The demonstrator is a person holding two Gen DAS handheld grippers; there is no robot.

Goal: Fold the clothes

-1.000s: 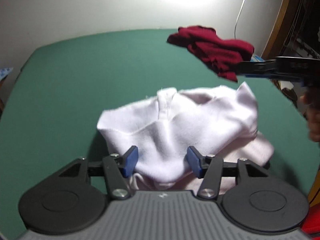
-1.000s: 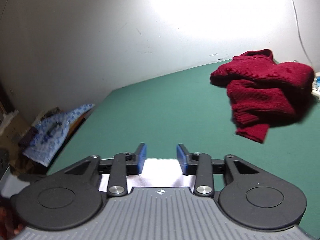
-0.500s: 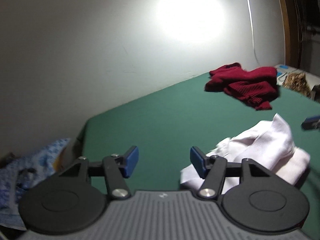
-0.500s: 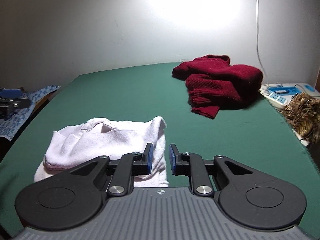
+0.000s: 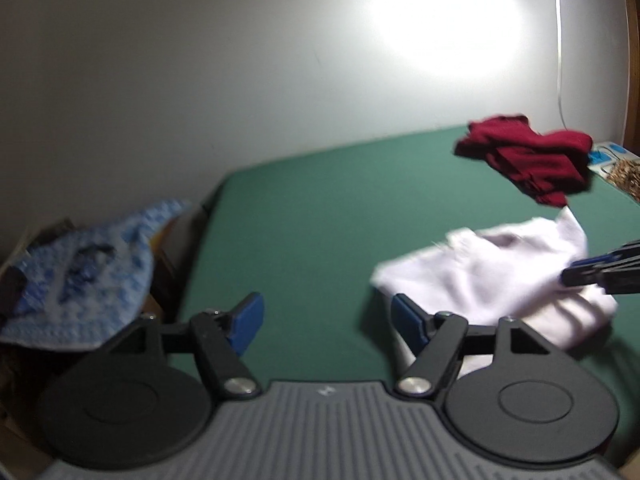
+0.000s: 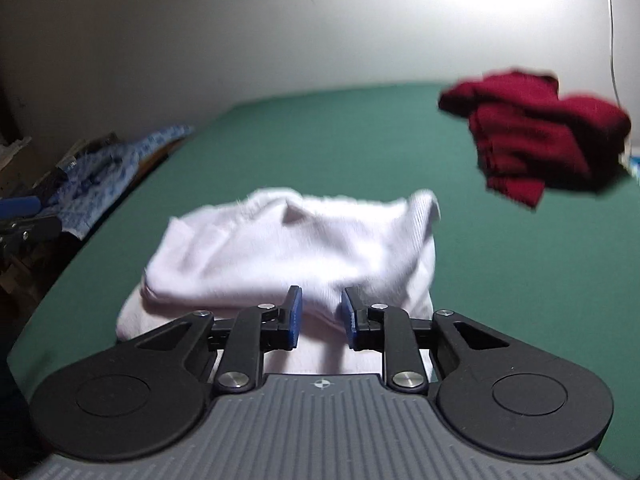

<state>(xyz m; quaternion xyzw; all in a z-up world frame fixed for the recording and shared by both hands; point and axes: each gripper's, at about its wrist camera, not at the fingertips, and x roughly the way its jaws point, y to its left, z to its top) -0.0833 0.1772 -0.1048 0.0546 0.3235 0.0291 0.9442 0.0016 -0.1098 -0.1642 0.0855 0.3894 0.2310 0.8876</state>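
The right gripper [image 6: 320, 314] sits nearest, its blue-padded jaws narrowly parted above the near edge of the white garment [image 6: 296, 248], with no cloth visibly pinched between them. That garment is a soft, rumpled, loosely folded heap of fine knit lying on the green felt-like table [image 6: 320, 148], near the table's front edge. The left gripper [image 5: 326, 320] hovers released, jaws spread wide over bare green surface, the white garment just beside its right finger. Farther back, toward the table's far right corner, lies a crumpled dark red ribbed sweater [image 6: 532, 136]. Off the table's left edge rests a blue patterned cloth [image 5: 84, 272].
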